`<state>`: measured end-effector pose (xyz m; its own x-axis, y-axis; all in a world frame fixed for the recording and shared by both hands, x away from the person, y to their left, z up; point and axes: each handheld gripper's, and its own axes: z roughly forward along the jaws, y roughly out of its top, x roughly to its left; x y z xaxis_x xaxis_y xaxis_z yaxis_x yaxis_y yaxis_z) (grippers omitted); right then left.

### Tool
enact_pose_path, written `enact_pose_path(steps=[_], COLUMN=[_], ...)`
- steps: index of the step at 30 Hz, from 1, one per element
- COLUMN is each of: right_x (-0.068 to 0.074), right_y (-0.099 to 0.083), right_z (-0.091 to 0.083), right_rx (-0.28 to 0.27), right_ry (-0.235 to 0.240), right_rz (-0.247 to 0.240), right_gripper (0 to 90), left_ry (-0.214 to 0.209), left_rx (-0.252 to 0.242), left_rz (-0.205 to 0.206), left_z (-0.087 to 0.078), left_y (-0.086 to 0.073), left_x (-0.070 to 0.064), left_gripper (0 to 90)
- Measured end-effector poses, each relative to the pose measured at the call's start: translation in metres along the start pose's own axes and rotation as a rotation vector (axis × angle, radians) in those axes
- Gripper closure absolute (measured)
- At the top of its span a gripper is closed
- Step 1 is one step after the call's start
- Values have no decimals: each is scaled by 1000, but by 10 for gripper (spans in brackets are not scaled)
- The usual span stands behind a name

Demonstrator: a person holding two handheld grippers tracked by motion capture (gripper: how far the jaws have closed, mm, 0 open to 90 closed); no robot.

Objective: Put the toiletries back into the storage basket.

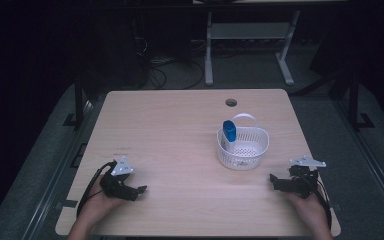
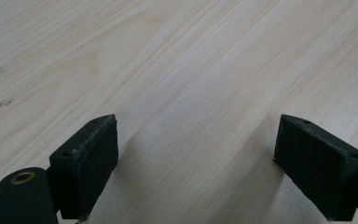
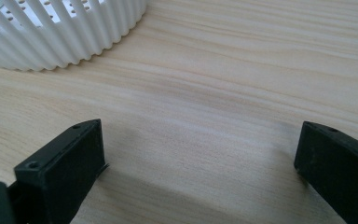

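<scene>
A white slotted basket (image 1: 250, 152) stands right of the table's middle, with a blue-topped item (image 1: 229, 131) upright against its left inner wall. A white band arches behind it. My left gripper (image 1: 139, 191) rests near the front left of the table, open, with bare wood between its jaws (image 2: 196, 154). My right gripper (image 1: 274, 181) lies at the front right, open and empty (image 3: 200, 158), a short way from the basket's ribbed wall (image 3: 70, 32).
The light wooden table (image 1: 180, 140) has a round cable hole (image 1: 231, 102) near its far edge. Beyond it, a dark floor holds cables and the legs of a white frame (image 1: 209, 55). Wide bare wood lies between the two grippers.
</scene>
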<state>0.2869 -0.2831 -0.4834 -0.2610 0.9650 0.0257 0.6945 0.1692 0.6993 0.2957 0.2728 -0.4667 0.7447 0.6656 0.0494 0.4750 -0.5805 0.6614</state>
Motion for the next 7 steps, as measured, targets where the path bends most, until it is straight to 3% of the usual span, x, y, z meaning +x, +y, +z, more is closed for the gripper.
enact_pose_path(steps=[4,7], right_x=[0,0], right_y=[0,0], right_z=[0,0], right_rx=[0,0], right_ry=[0,-8], right_rz=[0,8], right_gripper=[10,9], left_ry=[-27,-30], left_rx=[-31,-66], left_rz=[-35,-30], left_z=[1,2], left_y=[-5,-9], left_x=[5,6], left_gripper=[132,132])
